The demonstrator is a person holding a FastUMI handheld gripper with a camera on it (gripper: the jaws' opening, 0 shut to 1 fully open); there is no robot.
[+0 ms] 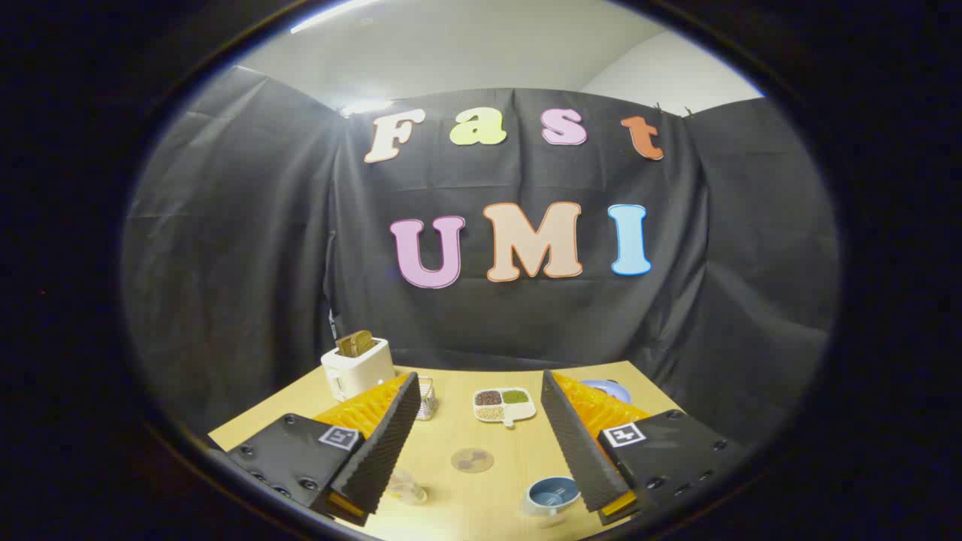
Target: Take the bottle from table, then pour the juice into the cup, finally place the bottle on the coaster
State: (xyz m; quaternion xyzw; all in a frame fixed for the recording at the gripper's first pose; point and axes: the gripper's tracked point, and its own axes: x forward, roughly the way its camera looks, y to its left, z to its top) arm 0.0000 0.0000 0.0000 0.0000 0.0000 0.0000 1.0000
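Through the gripper view, your gripper hangs above the near end of the table with its fingers spread wide and nothing held between them. The bottle appears to be the clear thing lying low at about 7 o'clock from the gap's middle, tucked just beside the left finger's tip; it is small and partly hidden, so you can't be sure how it stands. The cup, blue inside, sits at roughly 5 o'clock, close against the right finger. The coaster lies flat between the fingers, near 12 o'clock of the bottle-cup line, well clear of both. Farther on, around 12 o'clock, stand a divided dish of grains, a toaster and a blue plate. As a judgement, the grasp is not begun. Dropping in from here, the left finger could knock the bottle over, and a swing toward it may clip the cup.
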